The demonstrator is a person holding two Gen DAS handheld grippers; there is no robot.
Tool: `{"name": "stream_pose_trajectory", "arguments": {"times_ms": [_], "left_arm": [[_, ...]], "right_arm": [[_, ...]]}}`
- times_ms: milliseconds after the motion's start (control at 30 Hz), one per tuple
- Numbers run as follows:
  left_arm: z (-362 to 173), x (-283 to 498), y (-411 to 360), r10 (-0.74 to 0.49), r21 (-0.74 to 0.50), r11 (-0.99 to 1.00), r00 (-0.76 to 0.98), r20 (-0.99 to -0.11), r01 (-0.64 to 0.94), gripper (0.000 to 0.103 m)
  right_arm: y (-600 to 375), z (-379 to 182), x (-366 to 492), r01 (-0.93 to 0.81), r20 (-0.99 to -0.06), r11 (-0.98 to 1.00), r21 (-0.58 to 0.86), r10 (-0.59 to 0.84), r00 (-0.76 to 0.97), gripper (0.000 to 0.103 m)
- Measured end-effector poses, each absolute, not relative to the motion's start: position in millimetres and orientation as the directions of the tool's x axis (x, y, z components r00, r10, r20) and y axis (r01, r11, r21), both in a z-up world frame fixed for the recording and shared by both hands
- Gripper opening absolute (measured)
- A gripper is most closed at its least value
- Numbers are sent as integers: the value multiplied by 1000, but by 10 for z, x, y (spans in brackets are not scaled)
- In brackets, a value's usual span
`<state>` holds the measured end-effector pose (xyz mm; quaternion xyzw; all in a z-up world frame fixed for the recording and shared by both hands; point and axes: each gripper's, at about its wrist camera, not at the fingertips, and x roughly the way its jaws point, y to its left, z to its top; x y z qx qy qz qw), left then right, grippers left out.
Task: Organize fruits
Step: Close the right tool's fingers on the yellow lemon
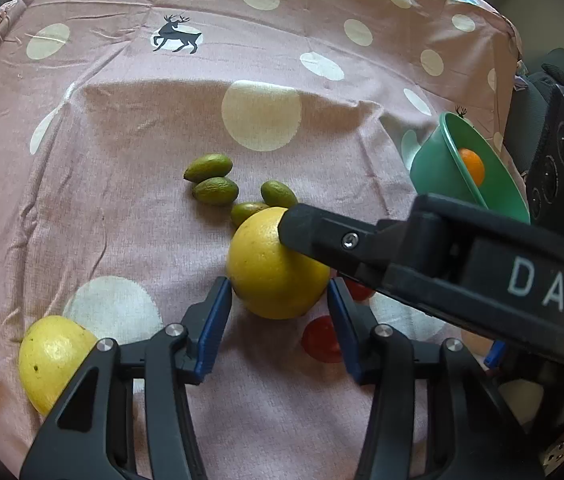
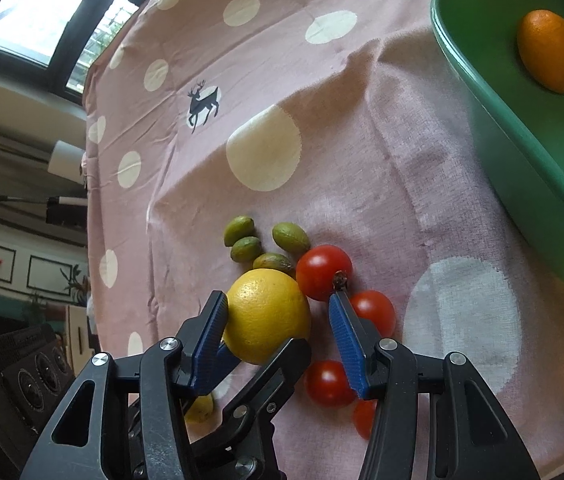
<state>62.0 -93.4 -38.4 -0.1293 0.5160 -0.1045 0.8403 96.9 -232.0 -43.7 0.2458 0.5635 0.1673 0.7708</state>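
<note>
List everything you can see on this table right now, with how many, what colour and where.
Large round yellow citrus fruits: two, yellow; one between the left gripper's pads, one at the near left.
Small oval green fruits: four, green; clustered just beyond the central citrus.
Round red tomatoes: at least four, red; right of that citrus.
Small oval orange fruit: one, orange; inside the bowl.
Green plastic bowl: one, green; far right.
Pink polka-dot cloth: one, covering the table.
Left gripper: black, blue pads, around the citrus.
Right gripper: black, blue pads, above the fruit.
</note>
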Motion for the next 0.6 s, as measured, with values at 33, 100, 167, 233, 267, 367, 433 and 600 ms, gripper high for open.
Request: {"name": "stream_pose_trajectory", "arguments": {"times_ms": [33, 100, 167, 233, 267, 367, 433, 600], "left_arm": [[-384, 620, -929, -311, -326, 944, 447, -839, 43, 50], [-387, 623, -922, -313, -329, 943, 448, -837, 44, 49], [-388, 624, -924, -312, -326, 944, 450, -837, 48, 50], [-392, 626, -927, -310, -324, 945, 452, -836, 48, 50], [-394, 627, -926, -309, -323, 945, 453, -836, 49, 49], [-384, 623, -944, -303, -312, 948, 464, -832, 61, 49], [-382, 623, -932, -304, -313, 948, 472, -827, 62, 49], [-386, 636, -907, -309, -319, 946, 472, -826, 61, 49]], "right_arm": [[-2322, -443, 975, 20, -785, 822, 570, 537, 308, 54], [-2320, -455, 985, 22, -782, 817, 576, 542, 307, 54], [-2319, -453, 993, 20, -782, 817, 576, 543, 307, 54], [-2314, -449, 995, 15, -782, 820, 573, 541, 309, 54], [-2313, -448, 997, 13, -782, 820, 573, 541, 309, 54], [-2288, -459, 1003, 1, -776, 813, 582, 555, 299, 54], [-2222, -476, 1005, -21, -771, 806, 592, 573, 279, 54], [-2217, -464, 993, -27, -772, 812, 583, 564, 292, 53]]}}
